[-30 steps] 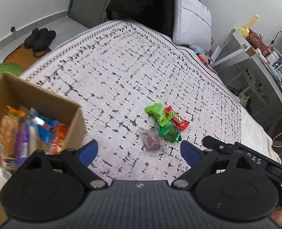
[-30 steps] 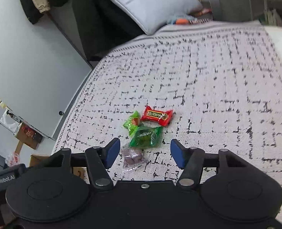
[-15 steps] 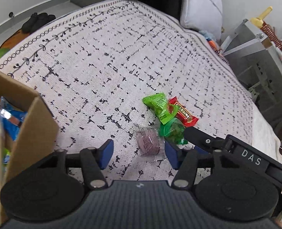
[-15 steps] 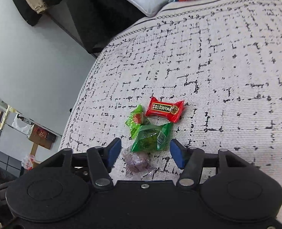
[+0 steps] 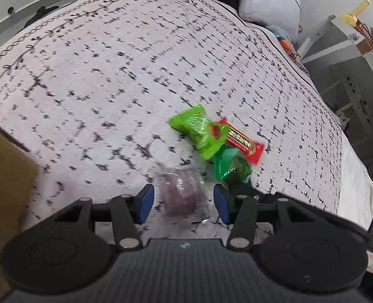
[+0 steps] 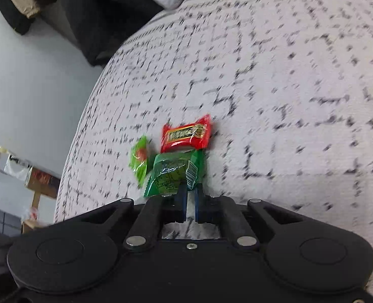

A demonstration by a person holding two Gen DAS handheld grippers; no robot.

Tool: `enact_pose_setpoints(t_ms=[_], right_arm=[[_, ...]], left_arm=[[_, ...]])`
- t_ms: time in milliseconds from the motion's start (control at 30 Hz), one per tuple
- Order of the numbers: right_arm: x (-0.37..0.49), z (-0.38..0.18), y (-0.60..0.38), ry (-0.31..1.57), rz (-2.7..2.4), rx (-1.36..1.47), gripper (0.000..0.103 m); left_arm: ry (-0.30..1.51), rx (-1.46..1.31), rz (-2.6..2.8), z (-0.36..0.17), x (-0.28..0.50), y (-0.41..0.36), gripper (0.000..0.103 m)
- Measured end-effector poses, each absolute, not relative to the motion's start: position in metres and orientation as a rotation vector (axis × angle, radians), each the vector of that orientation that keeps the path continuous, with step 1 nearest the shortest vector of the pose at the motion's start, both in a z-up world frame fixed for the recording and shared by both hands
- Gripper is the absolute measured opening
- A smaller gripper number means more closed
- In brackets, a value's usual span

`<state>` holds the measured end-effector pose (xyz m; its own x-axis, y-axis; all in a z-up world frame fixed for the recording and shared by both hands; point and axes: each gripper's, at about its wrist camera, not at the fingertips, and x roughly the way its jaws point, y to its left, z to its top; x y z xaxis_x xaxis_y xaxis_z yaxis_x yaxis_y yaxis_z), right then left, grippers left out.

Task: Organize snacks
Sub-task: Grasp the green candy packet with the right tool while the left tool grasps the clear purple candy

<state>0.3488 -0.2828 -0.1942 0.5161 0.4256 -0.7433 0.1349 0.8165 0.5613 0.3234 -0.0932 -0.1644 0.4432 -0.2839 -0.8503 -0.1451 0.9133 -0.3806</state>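
Patterned bedspread (image 5: 136,63): our left gripper (image 5: 184,199) gapes around purple snack (image 5: 181,192); right gripper (image 6: 191,199) pinches dark-green packet (image 6: 171,174); we'd lift gently.

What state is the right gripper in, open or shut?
Shut. In the right wrist view, the right gripper has its blue fingertips nearly together, pinching the lower edge of the dark green snack packet.

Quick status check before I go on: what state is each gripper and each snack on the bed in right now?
Left gripper: open, straddling the clear-wrapped purple candy.
Clear-wrapped purple candy: lying flat on the bedspread, not yet gripped.
Right gripper: shut on the dark green snack packet's corner.
Dark green snack packet: pinched.
Bright green candy packet: lying loose.
Red candy wrapper: lying loose.
Brown cardboard box: only an edge visible.
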Motion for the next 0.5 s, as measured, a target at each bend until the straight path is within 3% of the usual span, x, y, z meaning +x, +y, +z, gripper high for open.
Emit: enact_pose_setpoints(t_ms=[333,367,400,500], right_arm=[[0.344,-0.191,-0.296,1.019,0.167,0.632,0.005],[0.343,-0.191,-0.296,1.019,0.170,0.630,0.005],[0.343,-0.190,-0.295,1.018,0.173,0.626,0.005],[0.340,-0.186,-0.293,1.007,0.176,0.616,0.005]], left_arm=[[1.113,-0.379,-0.032,-0.175,0.327,-0.112,0.050],[1.111,-0.373,-0.028,-0.174,0.327,-0.112,0.047],[1.112,-0.359,-0.017,-0.174,0.328,-0.112,0.036],[1.121,-0.383,-0.006,-0.171,0.326,-0.106,0.033]])
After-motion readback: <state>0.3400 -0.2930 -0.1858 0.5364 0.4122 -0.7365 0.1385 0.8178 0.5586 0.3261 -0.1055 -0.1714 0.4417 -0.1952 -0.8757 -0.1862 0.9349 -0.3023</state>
